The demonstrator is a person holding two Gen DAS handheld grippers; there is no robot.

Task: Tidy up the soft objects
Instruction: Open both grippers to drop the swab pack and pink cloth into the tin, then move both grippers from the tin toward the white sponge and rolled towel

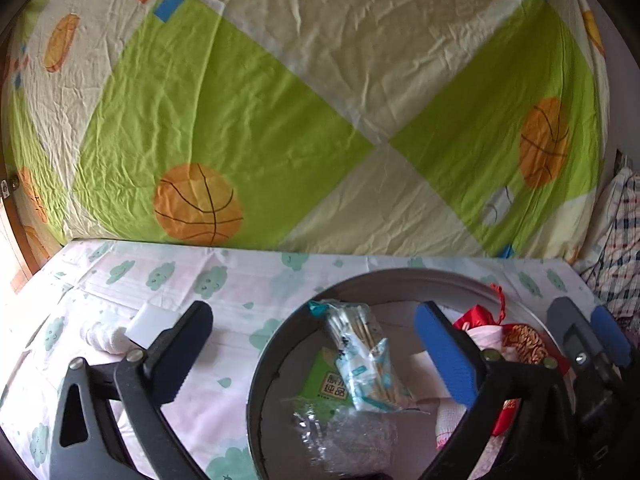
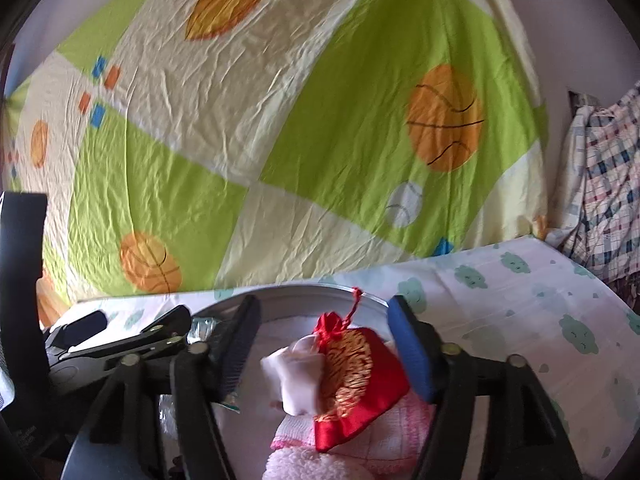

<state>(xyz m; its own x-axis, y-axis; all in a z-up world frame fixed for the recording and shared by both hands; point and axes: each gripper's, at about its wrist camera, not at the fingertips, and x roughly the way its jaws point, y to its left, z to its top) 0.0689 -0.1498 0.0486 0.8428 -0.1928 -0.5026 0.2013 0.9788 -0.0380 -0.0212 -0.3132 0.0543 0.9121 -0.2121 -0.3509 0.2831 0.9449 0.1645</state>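
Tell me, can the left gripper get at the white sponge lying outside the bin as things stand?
Probably yes. The left gripper is open and holds nothing, and the white sponge lies on the cloud-print sheet beside its left finger, outside the round bin. Nothing covers it; only a sideways shift seems needed.

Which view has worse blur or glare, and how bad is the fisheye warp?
Left wrist view: sharp, cotton swab pack crisp; blown-out daylight at the left edge; the bedsheet bulges like a dome. Right wrist view: softer, red pouch slightly smeared, dark vignette in the corners, same barrel warp on the basin rim.
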